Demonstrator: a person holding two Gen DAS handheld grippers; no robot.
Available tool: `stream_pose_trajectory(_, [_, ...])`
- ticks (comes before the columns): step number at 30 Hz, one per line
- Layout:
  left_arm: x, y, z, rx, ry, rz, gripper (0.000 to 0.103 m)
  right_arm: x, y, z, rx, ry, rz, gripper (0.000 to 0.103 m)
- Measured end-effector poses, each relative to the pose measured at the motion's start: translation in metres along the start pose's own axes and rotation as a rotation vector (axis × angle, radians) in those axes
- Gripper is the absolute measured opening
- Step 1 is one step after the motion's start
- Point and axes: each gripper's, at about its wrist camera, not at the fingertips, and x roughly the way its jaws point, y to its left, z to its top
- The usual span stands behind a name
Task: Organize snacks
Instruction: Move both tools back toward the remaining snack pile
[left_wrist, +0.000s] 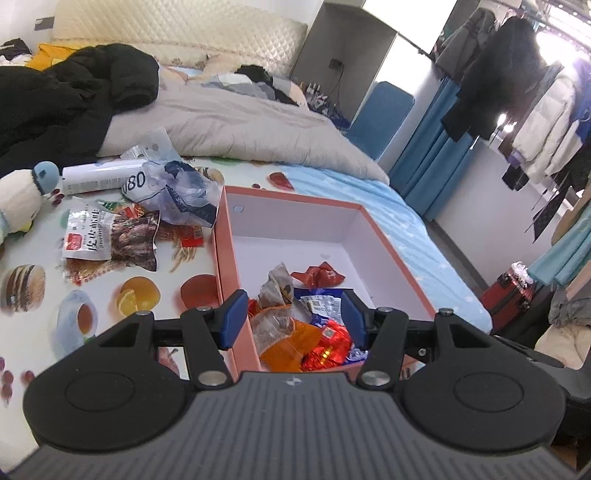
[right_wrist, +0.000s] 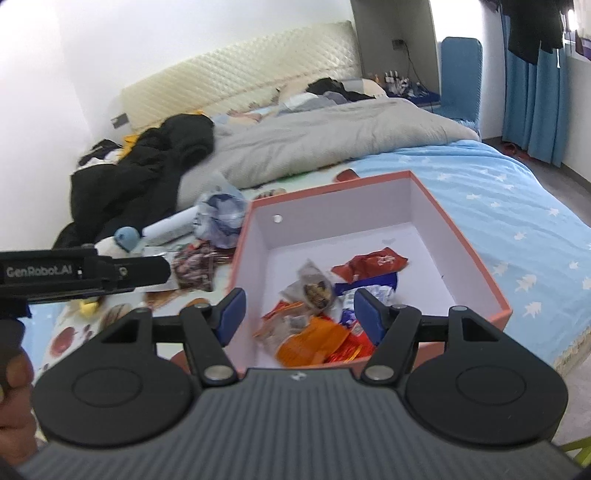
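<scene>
Left gripper (left_wrist: 293, 319): jaws apart, holding nothing, above the box's near end.
Right gripper (right_wrist: 298, 315): parted, empty too.
Snack packets (left_wrist: 306, 332): heaped inside the pink box (left_wrist: 388, 236) on the bed.

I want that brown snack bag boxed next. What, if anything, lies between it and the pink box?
Little: the snack bag lies just left of the box, apart from it. Only the box's wall stands between, so the bag must go over it. The crumpled plastic bag sits behind.
</scene>
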Motion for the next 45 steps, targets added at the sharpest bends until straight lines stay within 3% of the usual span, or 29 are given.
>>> stream_pose_trajectory(11, [-0.078,0.007,-0.041,-0.023,-0.081,0.042,0.061,-0.047,0.031,-0.026,-0.062,-0.051,0.076,0.067])
stream_pose_trajectory(25, [-0.139,0.047,-0.082,-0.099,-0.108,0.169,0.061,-0.062,0.066,-0.053,-0.131,-0.068,0.171,0.067])
stream_pose_trajectory(35, [-0.129,0.071,-0.079,-0.134,-0.096,0.201,0.061,-0.052,0.083,-0.06,-0.167,-0.025,0.22,0.067])
stream_pose_trajectory(45, [-0.088,0.117,-0.063,-0.196,-0.046,0.232,0.062,-0.015,0.098,-0.052,-0.182,0.01,0.243,0.067])
